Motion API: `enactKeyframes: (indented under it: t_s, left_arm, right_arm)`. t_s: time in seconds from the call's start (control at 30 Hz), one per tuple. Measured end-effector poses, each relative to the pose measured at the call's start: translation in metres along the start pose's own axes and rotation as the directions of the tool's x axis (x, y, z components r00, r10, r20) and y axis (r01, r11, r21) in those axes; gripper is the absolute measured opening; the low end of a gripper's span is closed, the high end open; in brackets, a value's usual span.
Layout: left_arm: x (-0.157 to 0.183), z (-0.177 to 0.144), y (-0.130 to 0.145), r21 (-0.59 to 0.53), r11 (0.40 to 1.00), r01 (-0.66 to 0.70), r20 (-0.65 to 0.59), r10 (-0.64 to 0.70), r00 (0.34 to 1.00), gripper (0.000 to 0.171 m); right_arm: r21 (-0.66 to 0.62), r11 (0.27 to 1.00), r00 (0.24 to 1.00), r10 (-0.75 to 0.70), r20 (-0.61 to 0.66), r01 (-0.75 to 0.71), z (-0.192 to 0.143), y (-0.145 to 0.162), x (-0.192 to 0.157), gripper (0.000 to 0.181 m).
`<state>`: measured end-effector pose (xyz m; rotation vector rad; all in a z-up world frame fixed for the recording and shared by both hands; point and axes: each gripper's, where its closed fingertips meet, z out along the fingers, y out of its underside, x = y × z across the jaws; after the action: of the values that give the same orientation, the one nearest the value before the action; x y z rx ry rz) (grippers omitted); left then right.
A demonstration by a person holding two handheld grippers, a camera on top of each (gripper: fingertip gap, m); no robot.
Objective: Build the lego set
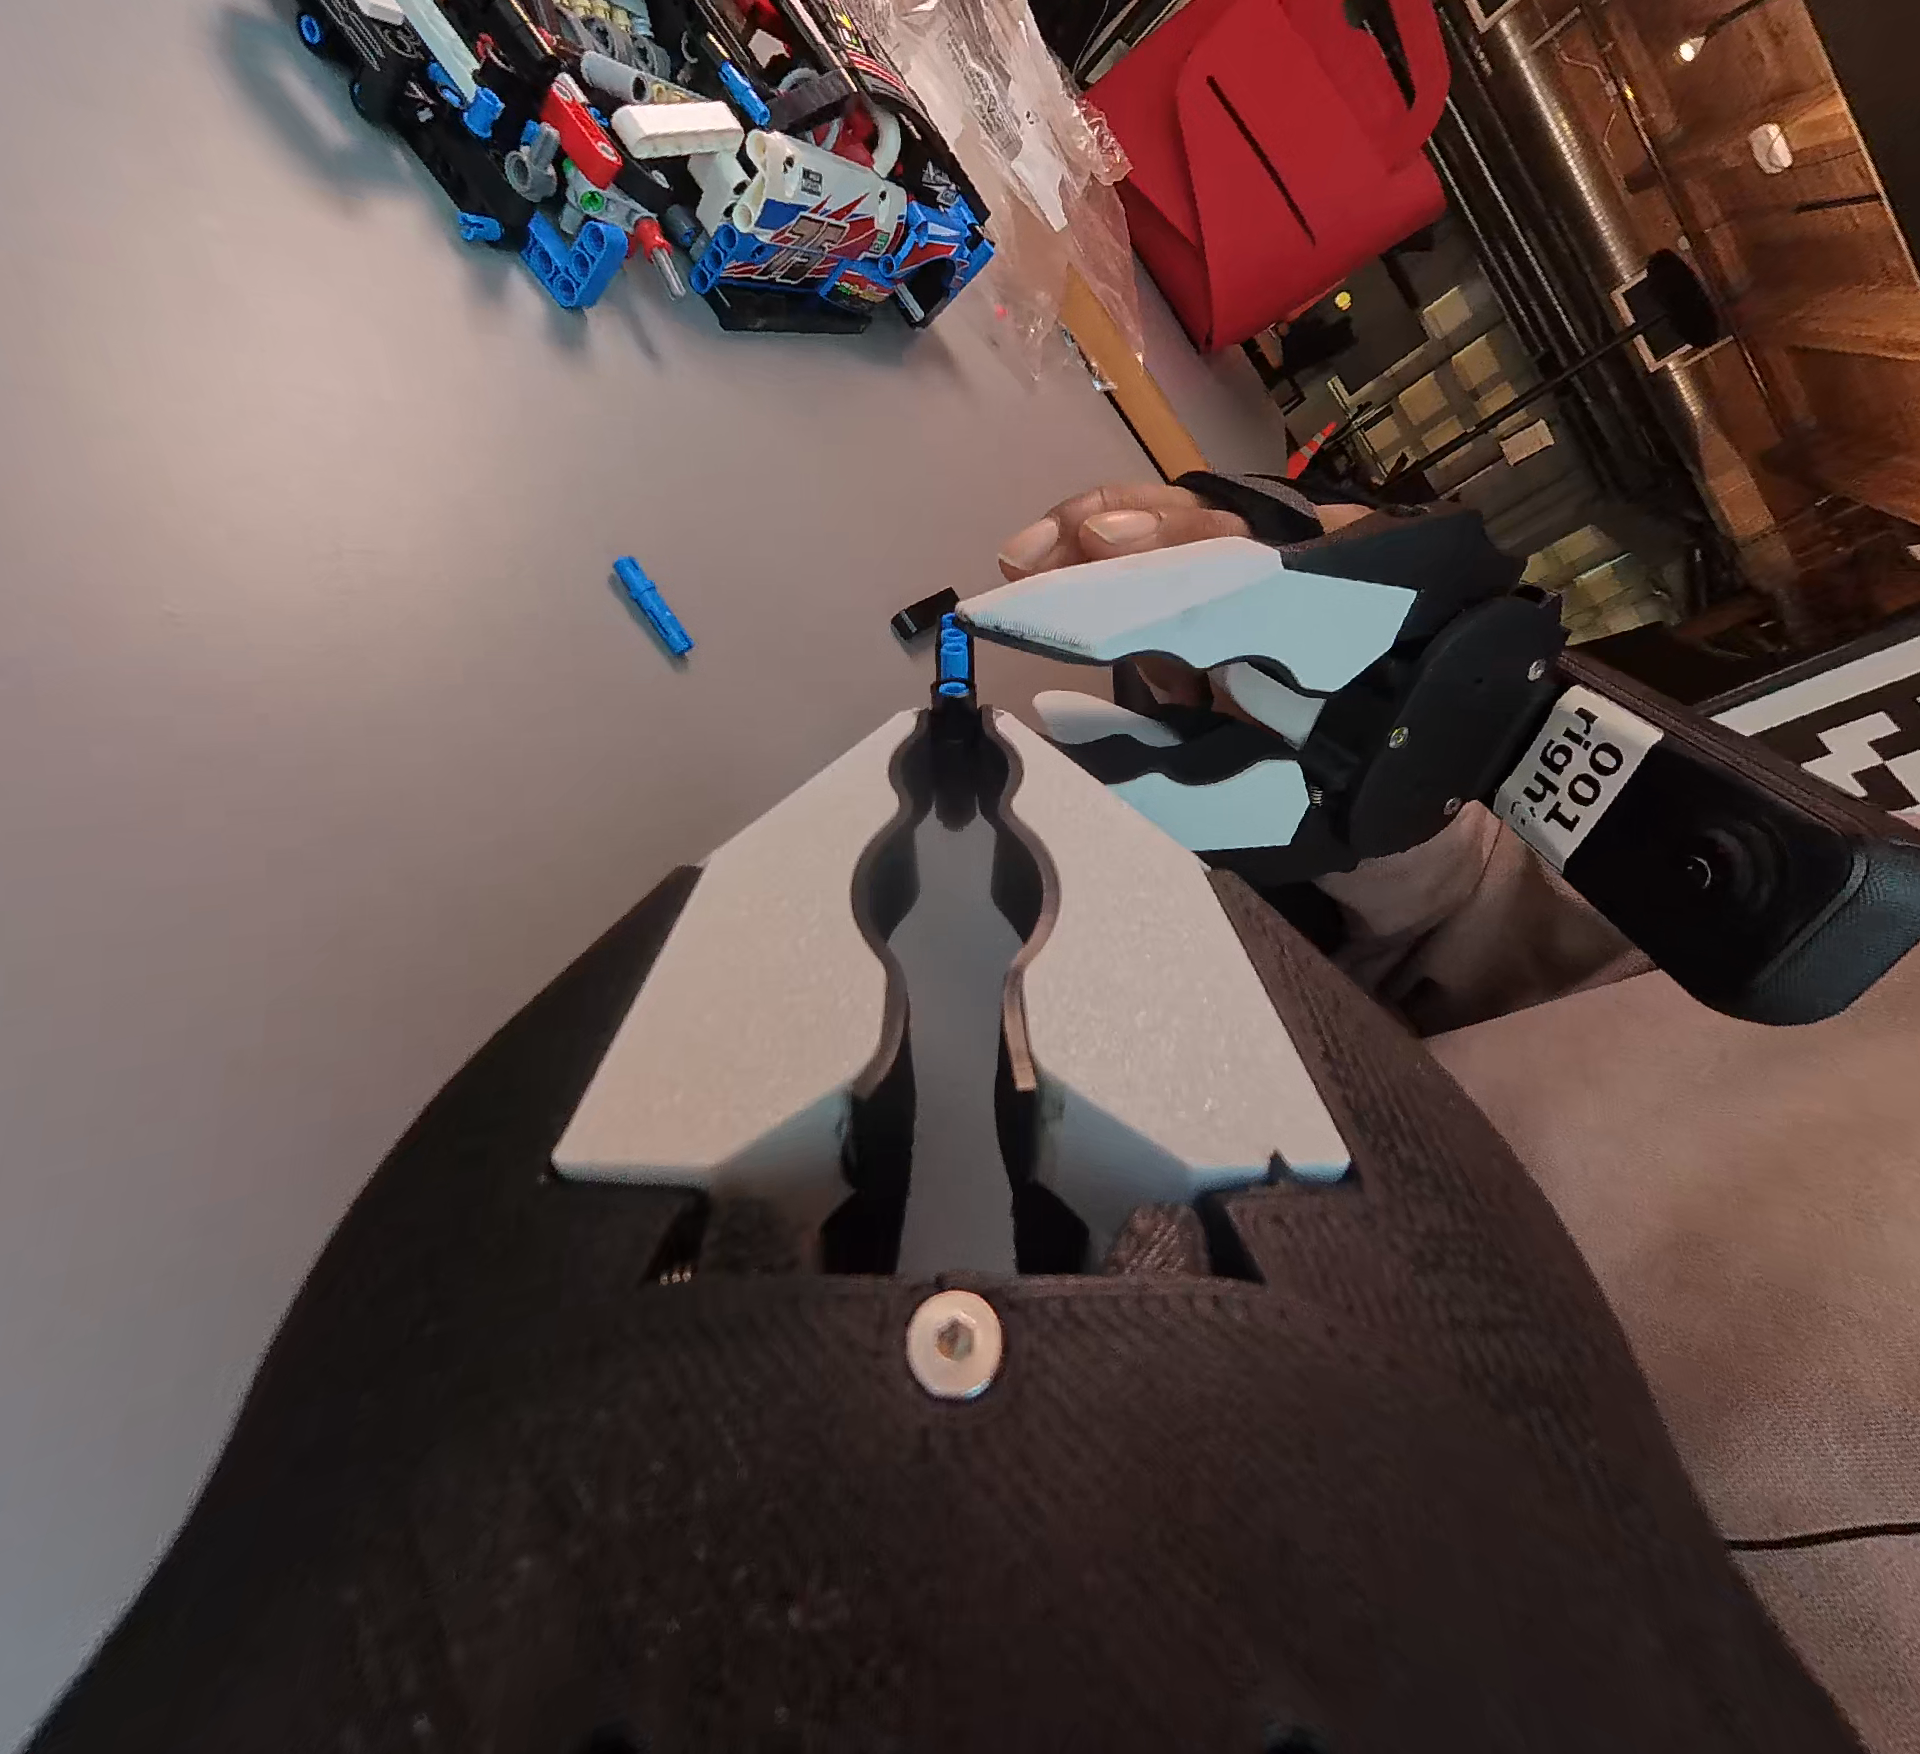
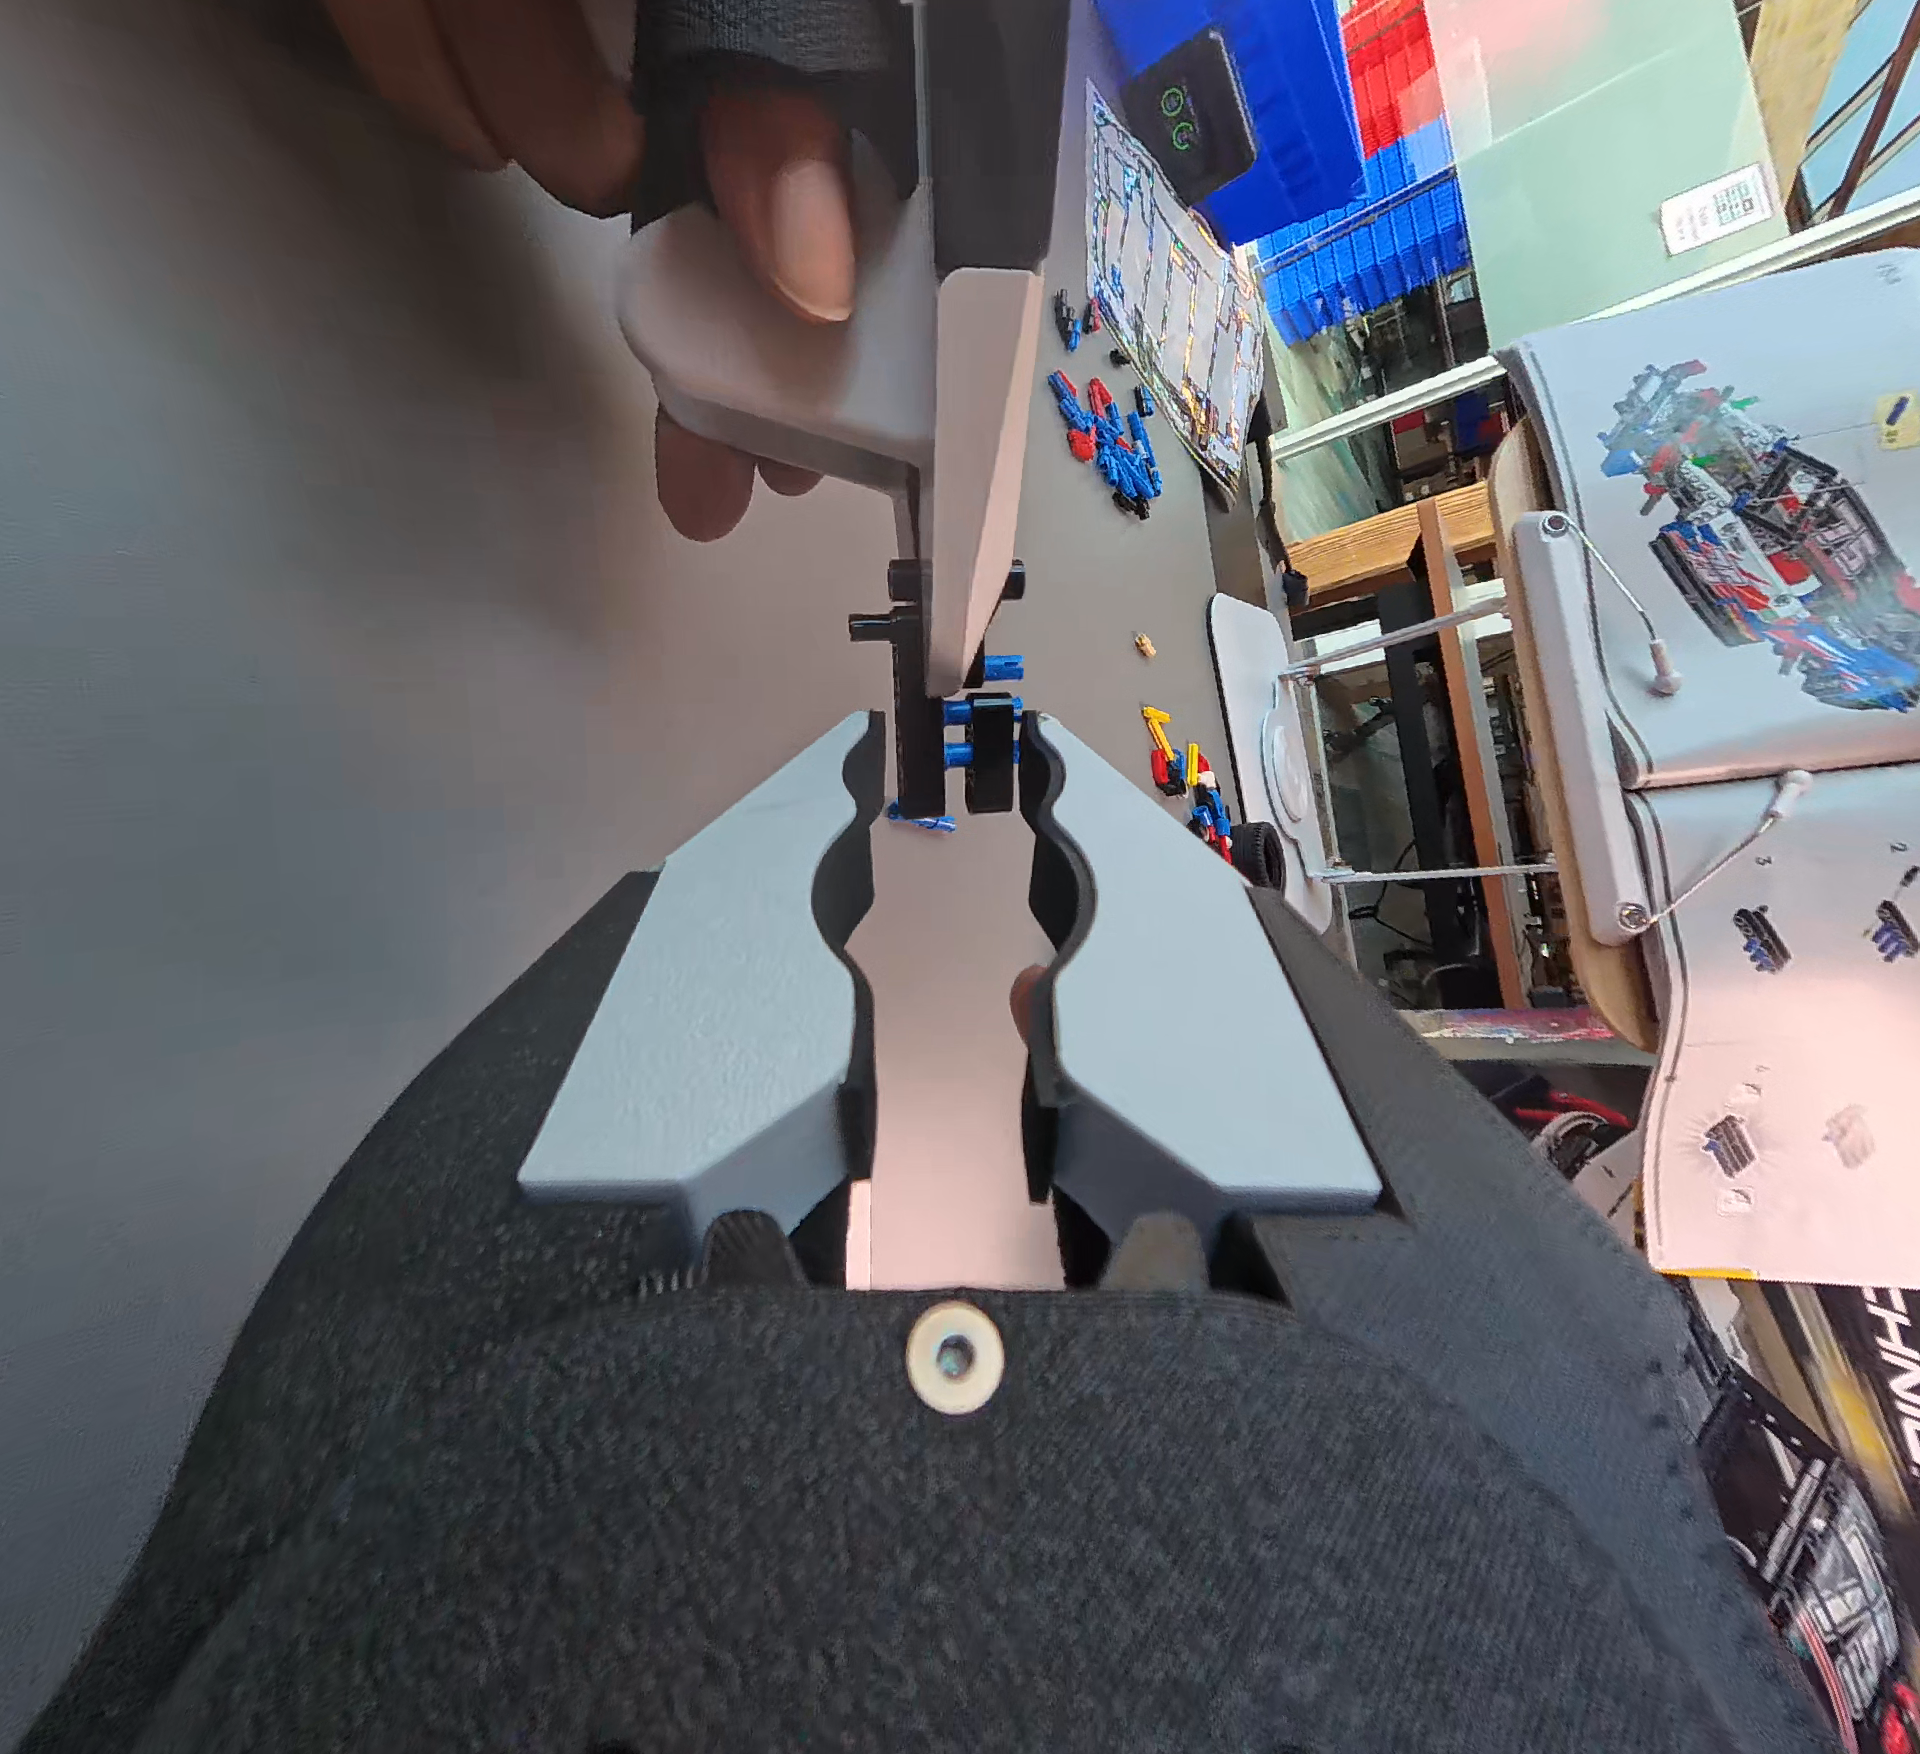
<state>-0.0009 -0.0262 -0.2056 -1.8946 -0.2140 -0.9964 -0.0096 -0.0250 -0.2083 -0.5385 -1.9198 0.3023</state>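
Both grippers meet over the grey desk (image 1: 260, 478), each pinching part of a small black-and-blue Lego sub-assembly.

The left gripper (image 1: 951, 717) has its jaws pressed together on a black piece carrying a blue pin (image 1: 952, 655), which projects just ahead of its tips. The right gripper (image 2: 951, 728) stands narrowly spread, its jaws closed on a black beam assembly (image 2: 920, 748) with blue pins, held directly between the tips; whether both pads make full contact is hard to judge. A loose blue pin (image 1: 651, 605) lies on the desk ahead and to the left of the left gripper. The partly built Lego car (image 1: 623, 83) sits well ahead of it, far left. To the right of the right gripper stands the open instruction booklet (image 2: 1766, 561); loose parts (image 2: 1107, 437) lie beyond its tips.
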Motion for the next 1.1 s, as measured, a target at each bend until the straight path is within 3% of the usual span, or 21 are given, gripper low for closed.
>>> enactKeyframes:
  t_s: [0.3,0.87,1.03,1.1]
  left_arm:
    - [0.0,-0.003,-0.003,0.017,1.0,0.008,0.005,-0.008,1.0,0.006]
    - [0.0,-0.003,0.002,-0.013,0.998,-0.059,0.005,0.059,0.998,0.006]
    - [0.013,-0.009,-0.013,0.049,0.997,0.067,-0.178,-0.058,0.982,0.006]
    - [0.022,-0.013,-0.018,0.065,0.991,0.119,-0.261,-0.098,0.96,0.005]
  right_arm:
    - [0.008,0.997,0.995,-0.071,-0.066,0.072,0.001,-0.003,0.004,0.019]
    - [0.054,0.996,0.997,-0.071,-0.016,0.072,0.0,-0.005,-0.005,0.013]
    - [0.157,0.985,0.997,0.08,-0.019,-0.076,-0.006,-0.014,0.009,0.015]
    - [0.234,0.951,0.979,0.196,0.047,-0.202,-0.016,-0.022,0.015,0.03]
